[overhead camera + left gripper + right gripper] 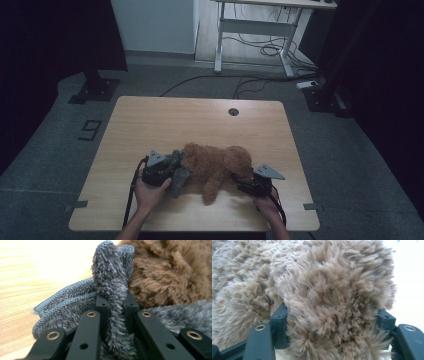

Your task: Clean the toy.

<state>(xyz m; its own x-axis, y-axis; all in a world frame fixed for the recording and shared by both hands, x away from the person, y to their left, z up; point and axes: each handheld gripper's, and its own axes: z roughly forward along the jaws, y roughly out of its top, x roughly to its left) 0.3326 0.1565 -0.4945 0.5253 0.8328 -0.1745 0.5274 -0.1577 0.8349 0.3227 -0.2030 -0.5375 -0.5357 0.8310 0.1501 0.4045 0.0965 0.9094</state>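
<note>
The brown plush toy dog (215, 165) lies on its side on the light wooden counter (150, 125), near the front edge and slightly right of centre. A grey fuzzy knitted garment (179, 172) sits at the toy's left end, touching its fur.

Left gripper (167, 172): clenched on a fold of the grey garment. In the left gripper view, a ridge of the grey fabric (112, 290) stands upright between the two black jaws, which press close on it from both sides. The garment's stitched hem (62, 300) spreads on the counter to the left of the jaws. The brown fur (170, 272) lies directly behind and to the right of the pinched fold.

Right gripper (245, 182): grasping the toy at its right end. In the right gripper view, a rounded mass of brown fur (332, 305) sits between the jaws, which stand partly apart and press into it on each side.

The person's left hand (150, 192) and right hand (267, 205) hold the grippers from the near edge of the counter.
</note>
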